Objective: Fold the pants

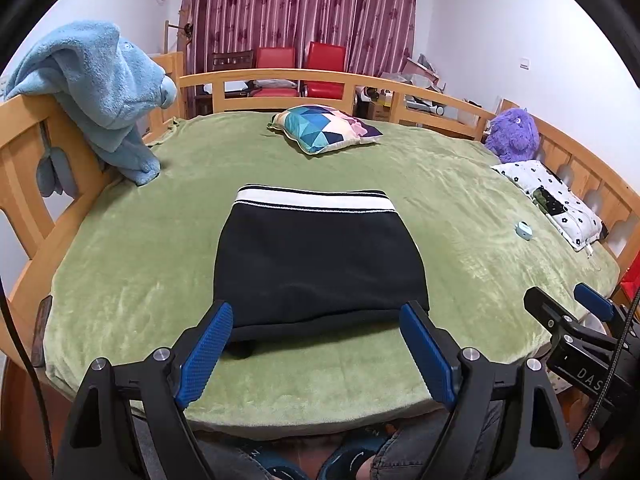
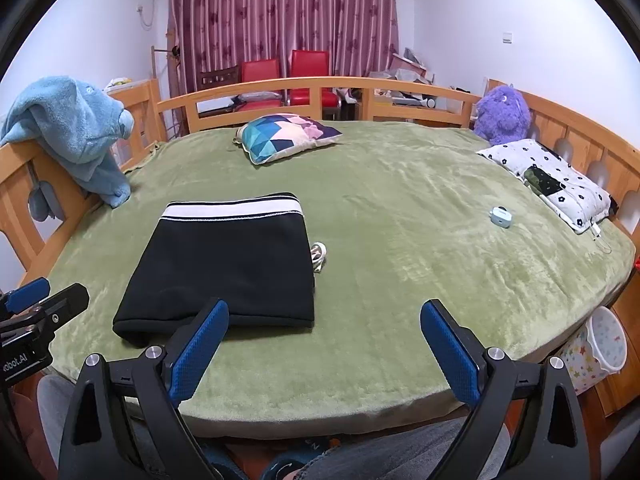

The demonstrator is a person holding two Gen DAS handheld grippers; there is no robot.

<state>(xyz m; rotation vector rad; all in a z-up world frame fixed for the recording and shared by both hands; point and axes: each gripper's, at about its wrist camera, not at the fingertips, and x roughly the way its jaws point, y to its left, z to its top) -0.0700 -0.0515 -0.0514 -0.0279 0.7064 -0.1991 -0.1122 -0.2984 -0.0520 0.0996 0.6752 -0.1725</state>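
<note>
The black pants (image 1: pixel 320 264) lie folded mid-frame on the green blanket (image 1: pixel 460 200); both the left gripper (image 1: pixel 316 350) and right gripper (image 2: pixel 324 350) hover empty, jaws apart; folding looks finished, perhaps only smoothing remains.

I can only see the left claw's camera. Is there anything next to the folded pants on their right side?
Observer: Yes. The right camera shows a small white cord on the blanket, right beside the pants.
Child: Is the right claw holding anything?
Observer: No. The right claw is open, and nothing is held between its fingers.
Child: What's on the floor over there?
Observer: A white bucket with coloured stars stands by the bed's near right corner.
</note>
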